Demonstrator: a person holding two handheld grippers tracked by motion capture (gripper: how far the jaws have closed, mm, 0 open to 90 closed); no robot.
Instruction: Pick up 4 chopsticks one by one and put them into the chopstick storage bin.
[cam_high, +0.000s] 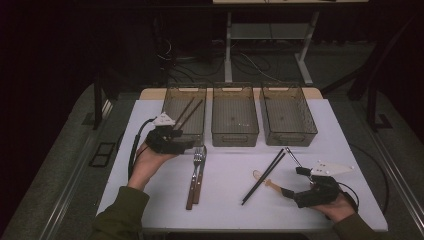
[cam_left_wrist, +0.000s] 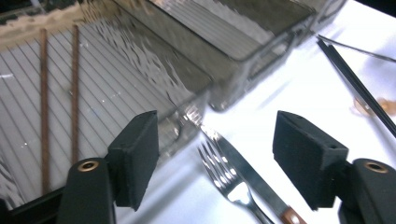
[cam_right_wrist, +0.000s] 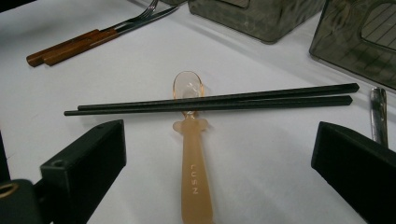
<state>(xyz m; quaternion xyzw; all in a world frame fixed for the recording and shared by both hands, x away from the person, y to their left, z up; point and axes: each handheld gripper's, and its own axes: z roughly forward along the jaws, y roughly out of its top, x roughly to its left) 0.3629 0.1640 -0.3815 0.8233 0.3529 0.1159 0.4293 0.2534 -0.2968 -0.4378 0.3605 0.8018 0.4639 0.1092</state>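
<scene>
A: Where is the left gripper (cam_high: 176, 138) seen?

B: It is held over the table (cam_high: 350, 150) near its far left corner, at the near wall of the left bin (cam_high: 184, 114). Its jaws are spread apart and nothing is clasped between them. In the left gripper view, the tips of a fork (cam_left_wrist: 223, 173) and a knife (cam_left_wrist: 243, 169) are seen between the jaws, lying on the white surface just before the bin.

A: And what is kept in that bin?

B: Two brown chopsticks (cam_high: 189, 113) are laid in it — side by side, aslant. The middle bin (cam_high: 234, 116) and the right bin (cam_high: 288, 114) are lined up along the far edge.

A: The right gripper (cam_high: 300, 176)?

B: It is held low near the near right corner, jaws wide apart — nothing is gripped. A translucent orange spoon (cam_right_wrist: 194, 154) is seen between the jaws in the right gripper view, its handle pointing toward the camera. A pair of black chopsticks (cam_right_wrist: 215, 103) is laid across it, just below the bowl. A slim metal piece (cam_right_wrist: 379, 114) is seen beside the chopsticks' thick ends; what it is cannot be told.
</scene>
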